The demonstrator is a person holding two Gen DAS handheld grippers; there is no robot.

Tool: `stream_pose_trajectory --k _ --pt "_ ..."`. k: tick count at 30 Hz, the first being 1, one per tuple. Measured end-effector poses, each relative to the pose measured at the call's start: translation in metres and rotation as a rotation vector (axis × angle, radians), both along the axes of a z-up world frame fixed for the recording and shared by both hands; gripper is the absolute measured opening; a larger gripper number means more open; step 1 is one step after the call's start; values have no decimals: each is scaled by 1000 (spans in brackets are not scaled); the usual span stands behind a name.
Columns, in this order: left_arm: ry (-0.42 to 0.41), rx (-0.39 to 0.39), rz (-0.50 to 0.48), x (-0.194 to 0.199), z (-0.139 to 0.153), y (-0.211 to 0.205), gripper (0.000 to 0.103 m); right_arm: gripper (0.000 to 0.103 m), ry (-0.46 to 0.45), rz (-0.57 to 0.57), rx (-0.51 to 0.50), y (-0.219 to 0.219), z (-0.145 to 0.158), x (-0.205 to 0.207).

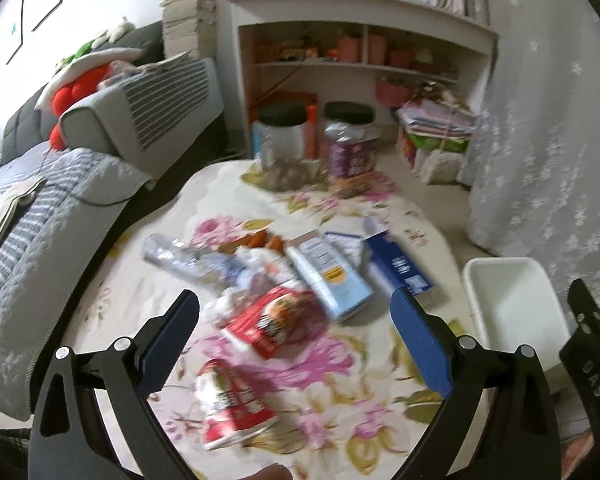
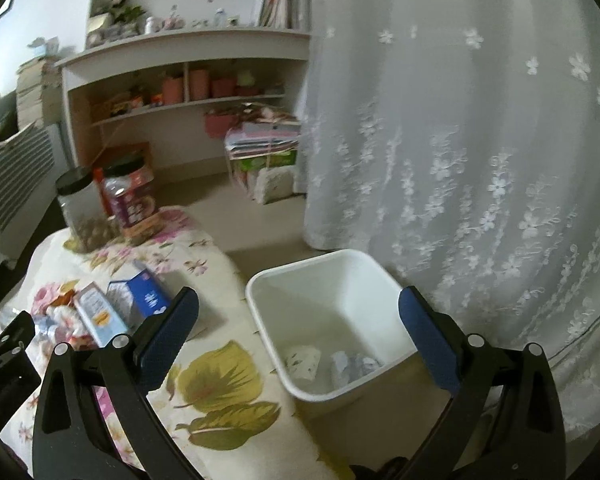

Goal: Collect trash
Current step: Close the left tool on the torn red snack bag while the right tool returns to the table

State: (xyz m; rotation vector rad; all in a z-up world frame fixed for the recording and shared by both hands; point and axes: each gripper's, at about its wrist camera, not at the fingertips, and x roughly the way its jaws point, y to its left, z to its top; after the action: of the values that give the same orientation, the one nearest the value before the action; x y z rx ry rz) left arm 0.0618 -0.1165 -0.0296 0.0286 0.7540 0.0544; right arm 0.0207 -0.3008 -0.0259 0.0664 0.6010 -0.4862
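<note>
On the table (image 1: pixel 340 420) the wrapper (image 1: pixel 272 320) lies in front, with the cartons (image 1: pixel 332 276) behind it and the bottle (image 1: pixel 172 256) to their left. Two jars (image 1: pixel 312 140) stand at the far edge. The bin (image 2: pixel 332 320) stands on the floor right of the table, and in it lie crumpled papers (image 2: pixel 328 362).

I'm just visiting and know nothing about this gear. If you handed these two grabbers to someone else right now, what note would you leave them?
Left gripper: open, holding nothing, over the litter on the table.
Right gripper: open, holding nothing, over the white bin on the floor beside the table.
Done: a few crumpled scraps already lie in the bin.
Left: red wrapper, red-and-white packet, pale blue box, dark blue box, clear bottle, crumpled paper.
The two jars at the far edge look like keepers, not trash.
</note>
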Motion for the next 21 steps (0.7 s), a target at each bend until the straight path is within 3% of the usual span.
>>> stream_pose_trajectory --k 7,13,17,21 --pt "125 18 63 9 -24 37 94 96 96 97 37 26 -14 15" --pt "328 65 88 21 -72 59 94 96 233 165 214 35 -35 35" --pt "474 4 73 26 -104 69 94 96 327 180 389 36 -57 51" --pt "546 -38 62 30 -124 77 92 96 371 191 444 46 -70 60"
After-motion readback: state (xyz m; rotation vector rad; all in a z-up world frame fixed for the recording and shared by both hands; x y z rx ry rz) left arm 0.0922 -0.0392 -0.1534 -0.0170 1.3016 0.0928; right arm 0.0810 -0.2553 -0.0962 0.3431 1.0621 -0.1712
